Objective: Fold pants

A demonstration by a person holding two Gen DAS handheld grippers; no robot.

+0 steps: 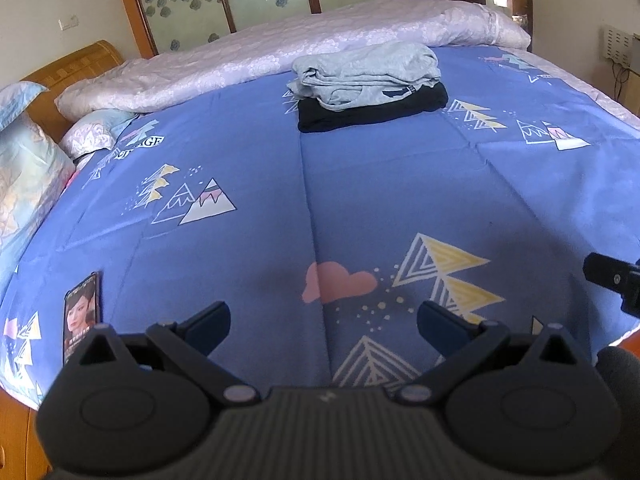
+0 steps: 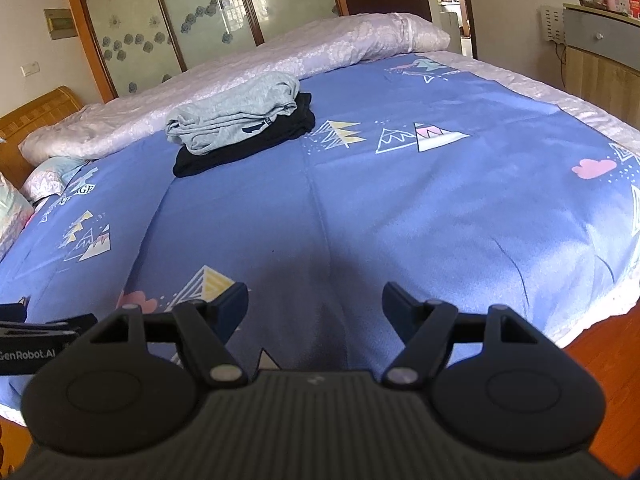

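Note:
Folded grey pants (image 1: 366,72) lie on top of folded black pants (image 1: 376,114) in a small stack at the far side of the blue patterned bed sheet (image 1: 248,148). The right wrist view has the same grey pants (image 2: 236,114) and black pants (image 2: 248,144) at upper left. My left gripper (image 1: 323,320) hovers open over the near part of the sheet, nothing between its fingers. My right gripper (image 2: 315,306) is open too, over bare sheet (image 2: 400,200), far from the stack. A part of the right gripper (image 1: 612,280) pokes in at the right edge of the left wrist view.
A phone (image 1: 82,314) with a lit screen lies on the sheet near the left edge. Pillows (image 1: 28,168) sit at the left. A rolled pale quilt (image 1: 280,48) runs along the far side. A cabinet (image 2: 600,60) stands to the right; wooden floor (image 2: 600,344) shows past the bed's edge.

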